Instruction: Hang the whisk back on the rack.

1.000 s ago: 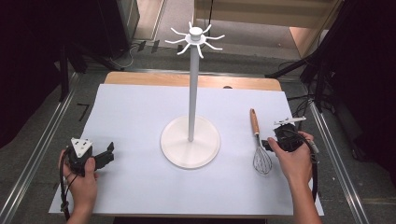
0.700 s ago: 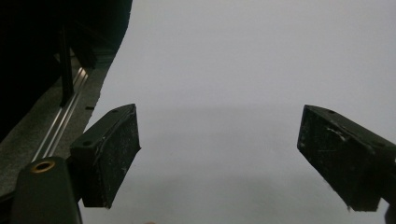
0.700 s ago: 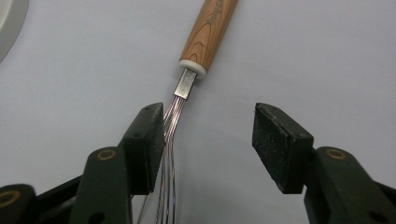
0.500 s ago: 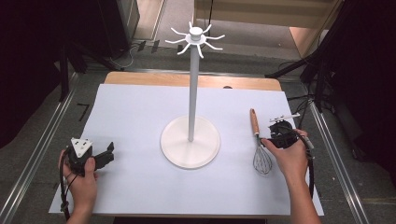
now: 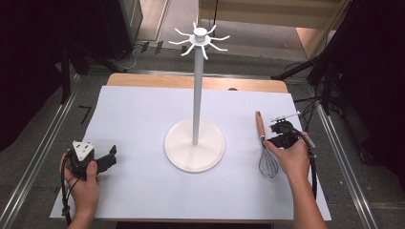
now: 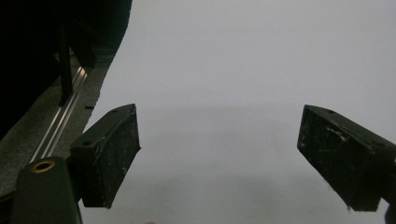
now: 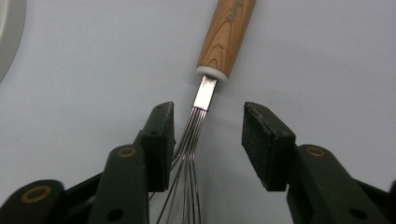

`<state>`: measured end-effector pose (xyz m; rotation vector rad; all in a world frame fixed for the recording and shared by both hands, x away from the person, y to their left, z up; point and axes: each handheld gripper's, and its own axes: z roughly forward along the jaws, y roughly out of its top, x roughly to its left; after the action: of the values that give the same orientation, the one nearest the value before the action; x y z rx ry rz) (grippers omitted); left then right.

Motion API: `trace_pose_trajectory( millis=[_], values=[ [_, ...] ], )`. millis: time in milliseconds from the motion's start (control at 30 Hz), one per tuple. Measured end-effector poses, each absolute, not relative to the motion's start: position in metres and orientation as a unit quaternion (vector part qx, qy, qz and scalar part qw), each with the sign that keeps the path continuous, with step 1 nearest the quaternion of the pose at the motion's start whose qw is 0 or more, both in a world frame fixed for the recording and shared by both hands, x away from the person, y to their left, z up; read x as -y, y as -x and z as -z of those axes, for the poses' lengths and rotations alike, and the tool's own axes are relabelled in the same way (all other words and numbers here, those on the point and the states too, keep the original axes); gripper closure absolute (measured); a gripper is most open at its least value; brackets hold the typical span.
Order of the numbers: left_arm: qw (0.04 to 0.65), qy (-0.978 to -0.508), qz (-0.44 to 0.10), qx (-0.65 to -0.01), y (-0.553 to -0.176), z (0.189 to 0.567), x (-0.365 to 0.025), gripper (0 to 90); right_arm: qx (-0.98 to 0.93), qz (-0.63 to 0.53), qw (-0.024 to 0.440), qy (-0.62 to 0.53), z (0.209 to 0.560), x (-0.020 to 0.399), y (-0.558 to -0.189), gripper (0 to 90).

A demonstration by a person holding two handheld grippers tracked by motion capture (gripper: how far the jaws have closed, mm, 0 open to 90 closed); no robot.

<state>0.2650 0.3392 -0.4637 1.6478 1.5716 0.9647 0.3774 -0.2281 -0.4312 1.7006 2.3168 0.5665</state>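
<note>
A whisk (image 5: 264, 143) with a wooden handle (image 7: 225, 36) and steel wires lies on the white table at the right. My right gripper (image 5: 277, 140) is lowered over it. Its jaws stand open on either side of the wire neck (image 7: 196, 121), just below the handle, and the left jaw is close to the wires. A white stand (image 5: 196, 86) with a round base (image 5: 194, 145) and curved hooks on top rises at the table's middle. My left gripper (image 5: 111, 157) rests at the front left, open, with bare table between its pads (image 6: 112, 154).
The white sheet (image 5: 143, 109) covers a wooden table. Metal rails (image 5: 43, 152) run along both sides on the floor. Dark curtains and stands surround the table. A cable (image 5: 313, 162) trails from the right gripper.
My right gripper has moved left and down onto the whisk's neck. The left gripper has stayed in place.
</note>
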Motion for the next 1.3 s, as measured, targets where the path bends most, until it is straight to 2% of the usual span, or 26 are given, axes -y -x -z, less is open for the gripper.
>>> trace_pose_trajectory(
  millis=[167,333,433,700,900,967,1300],
  values=[
    [0.329,-0.629,-0.369,-0.601,-0.265,0.464,-0.339,13.8,-0.778,-0.188,0.067,-0.596,0.435,0.225,-0.381,63.2],
    [0.328,-0.628,-0.369,-0.601,-0.265,0.464,-0.339,13.8,-0.775,-0.175,0.062,-0.604,0.437,0.221,-0.383,68.0],
    [0.328,-0.629,-0.368,-0.601,-0.265,0.464,-0.339,13.8,-0.776,-0.154,0.038,-0.610,0.442,0.217,-0.386,71.0],
    [0.327,-0.630,-0.369,-0.600,-0.265,0.464,-0.339,13.8,-0.760,-0.146,0.009,-0.633,0.447,0.217,-0.389,78.2],
    [0.329,-0.629,-0.368,-0.601,-0.265,0.464,-0.339,13.8,-0.750,-0.160,0.014,-0.642,0.447,0.216,-0.389,83.0],
    [0.328,-0.629,-0.367,-0.601,-0.265,0.464,-0.339,13.8,-0.747,-0.172,0.034,-0.642,0.447,0.216,-0.385,84.3],
    [0.328,-0.630,-0.367,-0.601,-0.266,0.464,-0.339,13.8,-0.752,-0.216,0.064,-0.619,0.437,0.215,-0.374,85.3]
  ],
)
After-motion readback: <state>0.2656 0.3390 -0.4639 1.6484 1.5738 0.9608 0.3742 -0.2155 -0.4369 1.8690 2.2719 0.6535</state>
